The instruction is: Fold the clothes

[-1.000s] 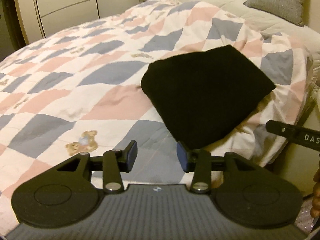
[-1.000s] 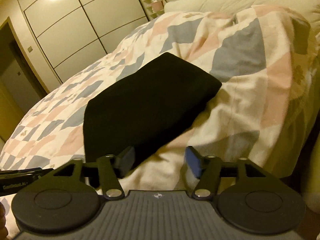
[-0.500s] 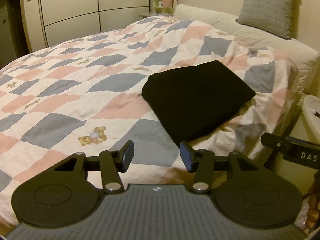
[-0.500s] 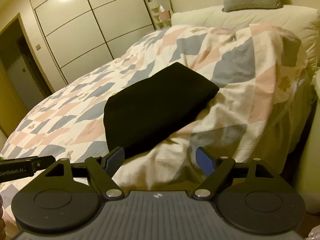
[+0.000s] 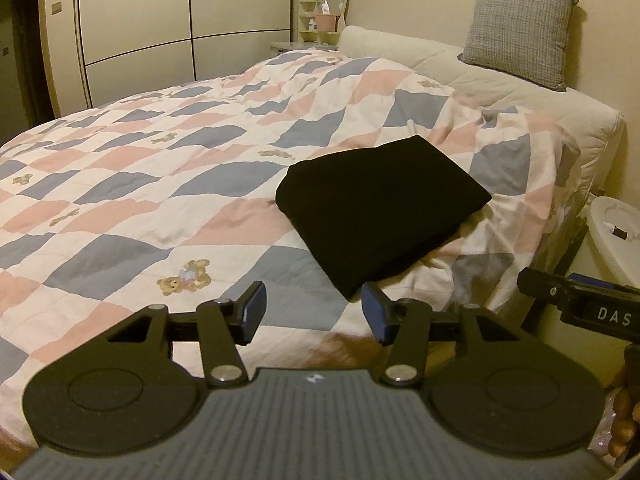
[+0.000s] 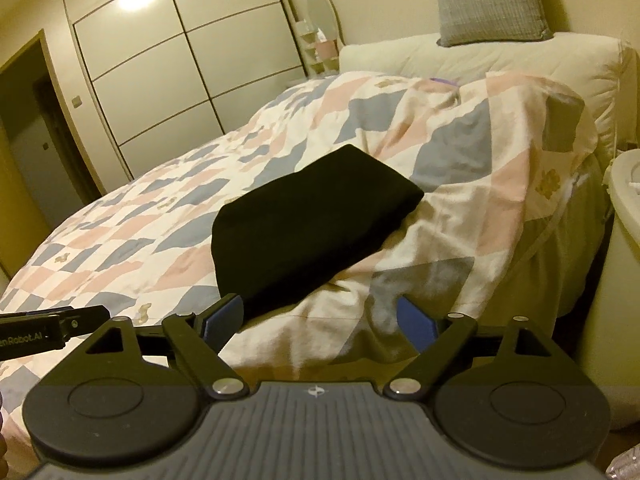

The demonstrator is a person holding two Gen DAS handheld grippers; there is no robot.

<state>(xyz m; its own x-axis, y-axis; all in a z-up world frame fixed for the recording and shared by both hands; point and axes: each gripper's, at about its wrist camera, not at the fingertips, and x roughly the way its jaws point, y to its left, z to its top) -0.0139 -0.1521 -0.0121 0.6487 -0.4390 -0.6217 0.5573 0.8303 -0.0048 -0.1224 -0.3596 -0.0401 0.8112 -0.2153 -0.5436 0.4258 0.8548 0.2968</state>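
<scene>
Folded black garment sits as a flat, roughly rectangular stack on the quilted bedspread with pink, grey-blue and white diamond patches, right of centre in the left wrist frame and mid-frame in the right wrist view, near the bed's right-hand edge. Left gripper at bottom centre of its frame: blue-padded fingers spread apart, nothing between them, clear of the fabric, with the garment's near corner just above the gap. Right gripper same story, jaws wide, empty, held off the bed; its left pad overlaps the garment's near edge in the picture, contact can't be confirmed. Right gripper's black body marked "DAS" pokes in at the right edge of the left wrist view, with part of a hand below it. Grey woven cushion stands upright in the upper right, on the cream padded headboard. Cream sliding wardrobe doors fill the upper left. White round container sits at the right edge beside the bed.
</scene>
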